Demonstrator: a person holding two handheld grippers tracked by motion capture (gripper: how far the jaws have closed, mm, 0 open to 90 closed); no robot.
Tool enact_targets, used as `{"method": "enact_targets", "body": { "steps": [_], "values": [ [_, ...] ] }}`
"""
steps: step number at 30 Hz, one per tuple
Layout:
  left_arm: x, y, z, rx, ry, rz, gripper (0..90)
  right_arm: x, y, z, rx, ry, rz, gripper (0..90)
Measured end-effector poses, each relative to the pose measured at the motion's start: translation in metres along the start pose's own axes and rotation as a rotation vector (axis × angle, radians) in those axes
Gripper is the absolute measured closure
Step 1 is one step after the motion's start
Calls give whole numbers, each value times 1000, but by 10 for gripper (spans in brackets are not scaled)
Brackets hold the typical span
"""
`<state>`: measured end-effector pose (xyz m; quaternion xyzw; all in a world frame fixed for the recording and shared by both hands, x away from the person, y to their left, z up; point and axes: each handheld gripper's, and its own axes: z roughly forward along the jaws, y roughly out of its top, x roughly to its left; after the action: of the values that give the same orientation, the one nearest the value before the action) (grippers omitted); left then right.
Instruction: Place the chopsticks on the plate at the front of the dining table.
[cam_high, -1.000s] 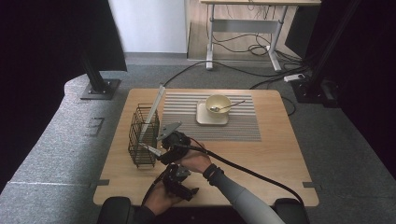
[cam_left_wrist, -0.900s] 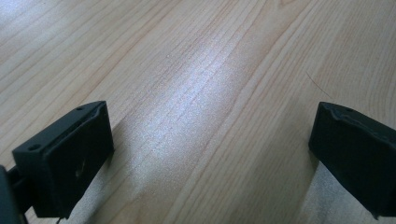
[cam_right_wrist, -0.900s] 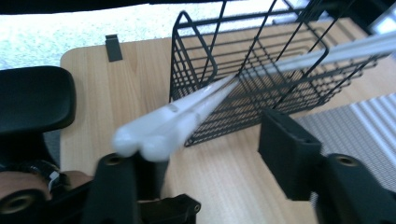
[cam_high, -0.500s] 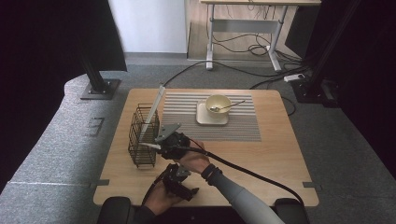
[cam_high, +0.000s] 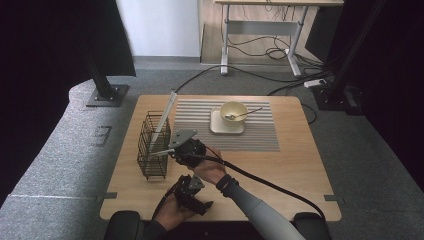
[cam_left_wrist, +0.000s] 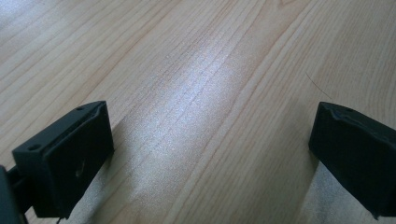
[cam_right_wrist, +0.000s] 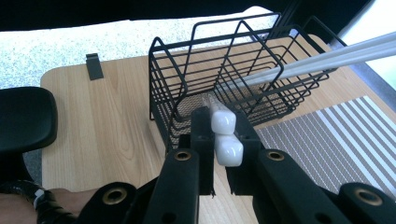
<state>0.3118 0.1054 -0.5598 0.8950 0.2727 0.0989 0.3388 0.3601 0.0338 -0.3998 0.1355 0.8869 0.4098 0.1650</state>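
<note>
Wire basket (cam_high: 154, 146) stood at the bench's (cam_high: 300, 165) left side, one white chopstick (cam_high: 165, 116) leaning out of its top. Beside it our right tool (cam_high: 170, 150) pinched a second chopstick (cam_right_wrist: 226, 136), jaws closed on its white end, the tip lost among the wires. Nearer us, our left tool (cam_high: 196, 201) lay low with jaws wide apart, gripping nothing. Further right, a bowl (cam_high: 233, 111) held a spoon (cam_high: 240, 115), its plate (cam_high: 227, 128) partly hidden.
</note>
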Motion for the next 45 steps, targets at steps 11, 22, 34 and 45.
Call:
{"method": "enact_targets", "body": {
  "steps": [11,22,34,45],
  "values": [
    [0,0,0,-2,-1,0,0,-9,0,-13,1,44,57,823],
    [0,0,0,-1,-1,3,0,-19,-2,-31,-18,71,95,822],
    [0,1,1,-1,-1,3,0,-33,-2,-57,-48,94,123,823],
    [0,1,1,-1,-2,4,0,-47,1,-89,-81,122,153,824]
  ]
}}
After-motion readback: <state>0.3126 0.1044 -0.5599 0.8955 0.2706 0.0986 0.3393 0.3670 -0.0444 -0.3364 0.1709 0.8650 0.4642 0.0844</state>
